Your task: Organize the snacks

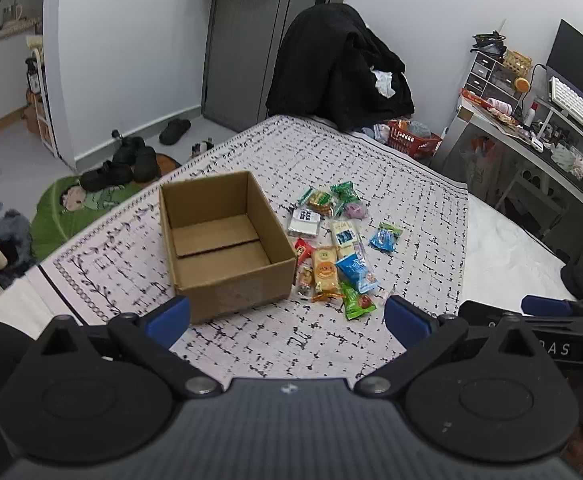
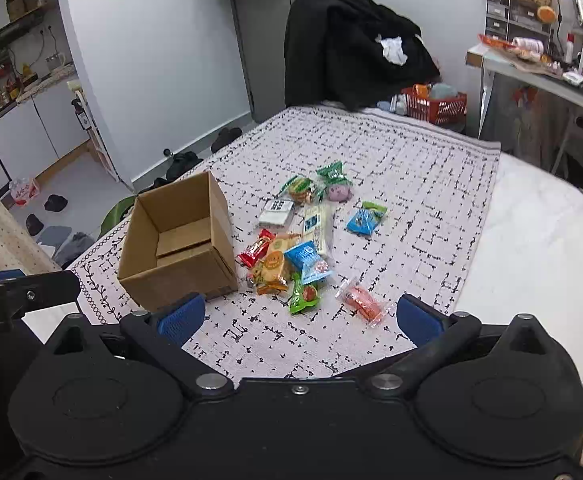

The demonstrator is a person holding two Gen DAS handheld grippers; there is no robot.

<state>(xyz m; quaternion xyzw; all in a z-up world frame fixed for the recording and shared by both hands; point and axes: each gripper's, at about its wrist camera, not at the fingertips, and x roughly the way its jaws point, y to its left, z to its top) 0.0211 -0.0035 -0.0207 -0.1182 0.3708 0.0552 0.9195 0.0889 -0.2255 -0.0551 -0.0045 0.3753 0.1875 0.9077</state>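
Note:
An empty open cardboard box (image 1: 227,240) (image 2: 179,244) stands on the patterned cloth (image 1: 331,344) (image 2: 411,184). Several wrapped snacks lie in a loose pile to its right: an orange biscuit pack (image 1: 325,274) (image 2: 271,268), a blue pack (image 1: 355,272) (image 2: 305,260), a green pack (image 1: 355,304) (image 2: 303,296), a red bar (image 2: 256,253) and an orange-pink pack (image 2: 363,300) nearest me. My left gripper (image 1: 287,322) is open and empty, held above the cloth in front of the box. My right gripper (image 2: 299,320) is open and empty, in front of the snacks.
The cloth covers a bed with white sheet (image 2: 539,248) to the right. A chair draped in black clothes (image 1: 339,68) and a red basket (image 1: 411,140) stand beyond. A cluttered desk (image 1: 531,128) is at the right. Shoes (image 1: 131,164) lie on the floor at left.

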